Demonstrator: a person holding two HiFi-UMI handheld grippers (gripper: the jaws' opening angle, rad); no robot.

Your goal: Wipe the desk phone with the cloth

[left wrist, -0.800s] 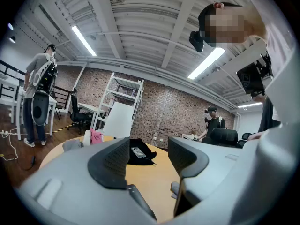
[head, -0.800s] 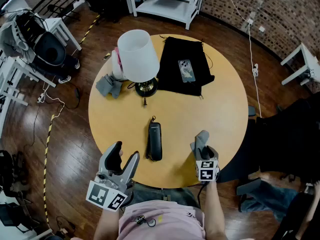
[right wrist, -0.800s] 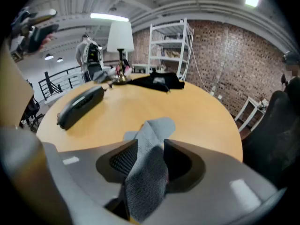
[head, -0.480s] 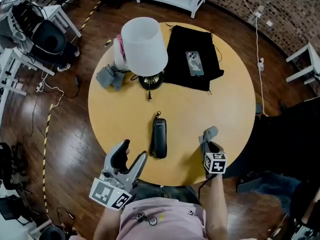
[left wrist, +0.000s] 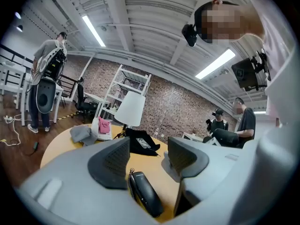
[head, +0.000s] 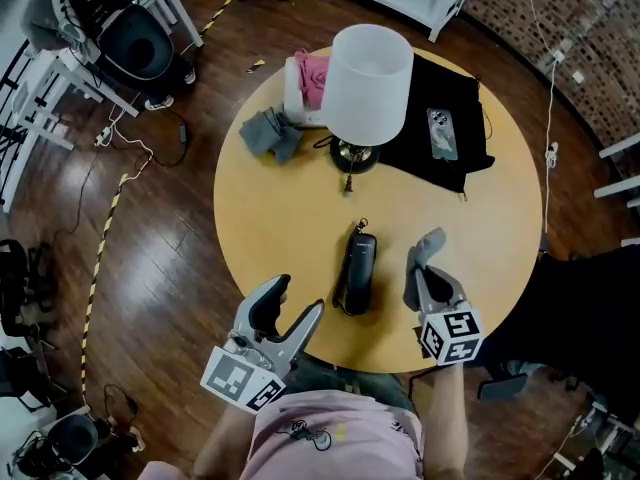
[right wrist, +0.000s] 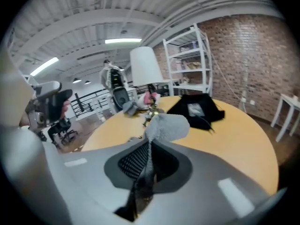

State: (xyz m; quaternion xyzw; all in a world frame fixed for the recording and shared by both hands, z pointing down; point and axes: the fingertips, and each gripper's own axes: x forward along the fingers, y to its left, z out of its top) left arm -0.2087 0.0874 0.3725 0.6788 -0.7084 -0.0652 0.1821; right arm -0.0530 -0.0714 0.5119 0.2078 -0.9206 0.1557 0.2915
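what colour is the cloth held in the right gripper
Grey. The cloth shows best in the right gripper view.

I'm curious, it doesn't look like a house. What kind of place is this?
Probably a workshop or studio: a brick wall, white shelves and strip lights on a bare ceiling.

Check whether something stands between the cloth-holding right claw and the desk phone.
Nothing visible does. Only bare table lies between the right claw, shut on the cloth, and the desk phone beside it.
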